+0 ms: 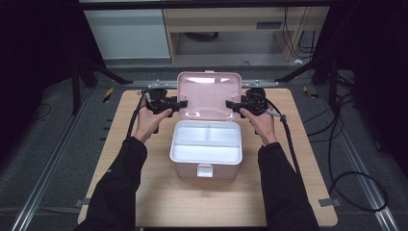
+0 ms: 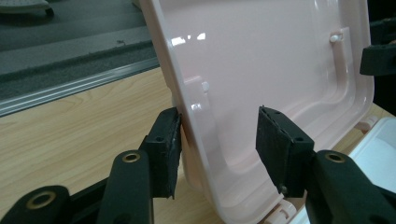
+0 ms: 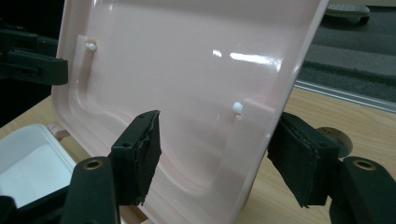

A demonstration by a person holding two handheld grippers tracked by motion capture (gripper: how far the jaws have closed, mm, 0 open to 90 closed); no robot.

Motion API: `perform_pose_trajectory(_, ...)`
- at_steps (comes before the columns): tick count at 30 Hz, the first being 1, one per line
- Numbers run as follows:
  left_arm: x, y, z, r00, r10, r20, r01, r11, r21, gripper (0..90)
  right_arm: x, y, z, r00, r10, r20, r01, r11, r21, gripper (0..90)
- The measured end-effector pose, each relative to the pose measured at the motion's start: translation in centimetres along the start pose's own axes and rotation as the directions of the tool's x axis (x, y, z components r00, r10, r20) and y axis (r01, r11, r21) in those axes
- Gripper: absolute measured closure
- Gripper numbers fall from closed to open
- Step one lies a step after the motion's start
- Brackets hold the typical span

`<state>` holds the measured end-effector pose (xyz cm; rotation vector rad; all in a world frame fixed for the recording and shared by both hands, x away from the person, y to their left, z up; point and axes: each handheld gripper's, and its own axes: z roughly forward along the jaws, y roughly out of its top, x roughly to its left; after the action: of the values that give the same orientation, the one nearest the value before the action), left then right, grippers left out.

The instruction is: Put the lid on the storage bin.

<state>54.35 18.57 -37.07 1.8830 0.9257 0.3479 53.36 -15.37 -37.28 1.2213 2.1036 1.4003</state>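
Observation:
A pink plastic box (image 1: 186, 169) stands mid-table with its lid (image 1: 208, 91) swung up and back. Inside lies a white divided tray (image 1: 207, 140). My left gripper (image 1: 182, 103) straddles the lid's left edge. In the left gripper view the lid (image 2: 261, 60) runs between the jaws of that gripper (image 2: 218, 112): the outer pad touches its rim, the inner pad stands off. My right gripper (image 1: 230, 104) straddles the right edge. In the right gripper view that gripper (image 3: 218, 119) has the lid (image 3: 187, 65) between its jaws, with a gap at the inner pad.
The wooden table (image 1: 159, 192) has bare room in front of the box and on both sides. Cables (image 1: 337, 159) trail off the right gripper and across the floor at the right. Black stand legs (image 1: 103, 72) and a metal rail (image 1: 260, 83) sit behind the table.

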Motion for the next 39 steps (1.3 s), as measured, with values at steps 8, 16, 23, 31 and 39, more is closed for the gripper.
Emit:
perform_pose_trajectory(8,-1.1,0.0,-1.1,0.999,0.043,-0.013,-0.043,0.9991,0.005,51.7,0.9,-0.1,-1.3,0.9994,-0.033,0.003,0.033,0.999,-0.003,35.3)
perform_pose_trajectory(16,-1.7,-0.2,-2.1,0.9989,0.045,-0.008,-0.046,0.9987,-0.025,52.5,1.6,0.0,-2.3,0.998,-0.063,0.004,0.063,0.998,-0.015,35.6)
perform_pose_trajectory(23,-2.5,-0.6,-3.3,0.9974,0.072,0.01,-0.071,0.9969,-0.032,53.0,2.3,-0.1,-3.4,0.9958,-0.091,-0.009,0.09,0.995,-0.032,36.6)
perform_pose_trajectory(31,-3.4,-0.9,-4.4,0.9938,0.111,0.011,-0.11,0.9932,-0.036,53.4,3.3,-0.2,-4.7,0.9904,-0.138,-0.001,0.138,0.99,-0.028,38.2)
perform_pose_trajectory(39,-4.4,-1.4,-5.2,0.9887,0.15,-0.003,-0.15,0.988,-0.036,51.8,3.4,-1.1,-6.4,0.9896,-0.141,-0.026,0.14,0.989,-0.051,44.1)
